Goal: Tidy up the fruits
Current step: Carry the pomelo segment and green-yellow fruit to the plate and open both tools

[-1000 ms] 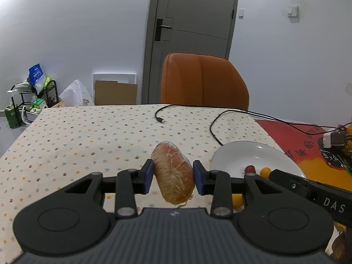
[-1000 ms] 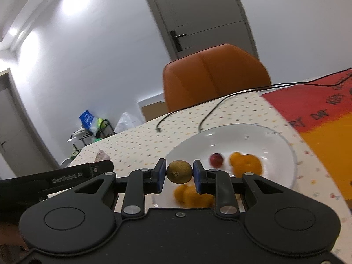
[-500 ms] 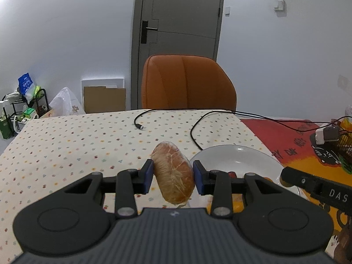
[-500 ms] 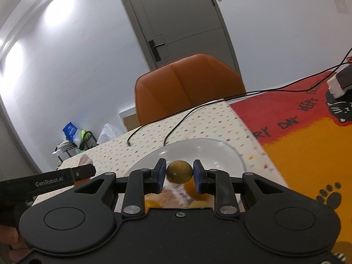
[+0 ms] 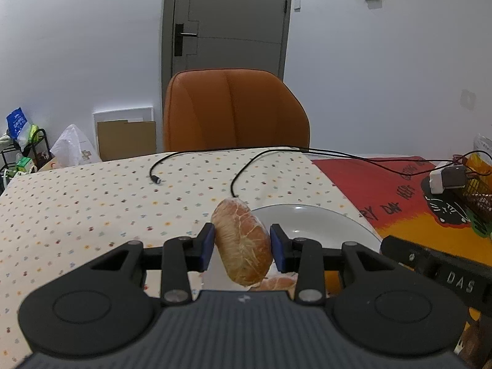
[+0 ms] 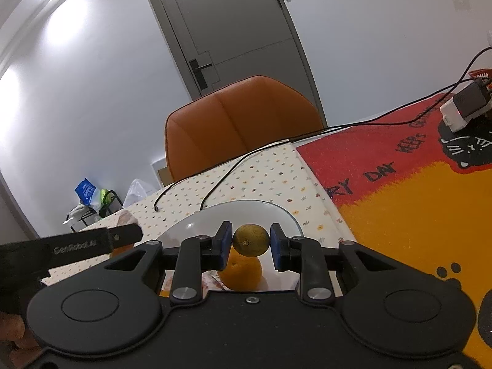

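My left gripper is shut on a peeled grapefruit segment, pale orange with white pith, held just above the near left rim of a white plate. Another peeled piece lies under it on the plate. In the right wrist view my right gripper is shut on a small yellow-green round fruit, held over the same white plate. An orange sits on the plate directly below that fruit. The left gripper's body shows at the left.
An orange chair stands behind the dotted tablecloth. Black cables run across the table behind the plate. A red and yellow mat with a white charger lies to the right. A hand shows at lower left.
Both grippers have moved right and in over the plate with their fruit still held. The plate now lies closer under both of them.
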`<state>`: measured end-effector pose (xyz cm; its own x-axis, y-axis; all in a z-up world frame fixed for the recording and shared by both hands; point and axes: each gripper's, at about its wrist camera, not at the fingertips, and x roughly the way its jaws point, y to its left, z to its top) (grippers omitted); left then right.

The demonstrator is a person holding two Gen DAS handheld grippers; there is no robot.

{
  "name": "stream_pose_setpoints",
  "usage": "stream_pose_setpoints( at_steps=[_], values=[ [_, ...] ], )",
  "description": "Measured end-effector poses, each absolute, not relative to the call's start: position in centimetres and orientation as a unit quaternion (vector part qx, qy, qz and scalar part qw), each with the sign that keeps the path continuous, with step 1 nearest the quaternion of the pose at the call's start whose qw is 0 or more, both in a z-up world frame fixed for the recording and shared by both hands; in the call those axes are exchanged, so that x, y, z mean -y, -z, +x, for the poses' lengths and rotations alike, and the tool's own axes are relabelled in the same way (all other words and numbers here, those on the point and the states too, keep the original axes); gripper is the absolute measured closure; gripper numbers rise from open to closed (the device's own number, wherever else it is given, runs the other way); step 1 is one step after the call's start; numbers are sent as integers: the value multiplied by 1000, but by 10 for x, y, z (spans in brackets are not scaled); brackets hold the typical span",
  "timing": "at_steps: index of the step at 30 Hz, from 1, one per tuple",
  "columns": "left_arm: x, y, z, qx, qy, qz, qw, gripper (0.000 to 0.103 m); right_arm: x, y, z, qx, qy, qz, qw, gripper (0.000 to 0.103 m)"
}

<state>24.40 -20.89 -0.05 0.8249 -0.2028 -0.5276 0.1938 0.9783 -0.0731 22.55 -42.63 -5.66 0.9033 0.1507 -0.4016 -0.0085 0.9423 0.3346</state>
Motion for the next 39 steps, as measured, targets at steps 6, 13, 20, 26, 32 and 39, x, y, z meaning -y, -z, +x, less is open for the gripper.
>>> stream_pose_setpoints(
  at_steps=[6,13,20,26,32,39],
  values=[
    [212,4,246,-268,102,-6,958,61,430,59,230,-220,-39,167,960,78],
    [196,9,249,-284,76,-18,956,59,433,56,231,-219,-38,168,960,78],
    [180,10,248,-289,59,-31,955,59,430,49,240,-218,-38,161,962,77],
    [171,8,239,-285,54,-30,957,49,425,46,243,-212,-34,152,965,50],
    [157,4,232,-280,45,-42,958,37,425,42,228,-211,-24,160,964,50],
    [143,-1,219,-279,34,-47,958,20,418,41,213,-219,-17,166,961,44]
  ],
)
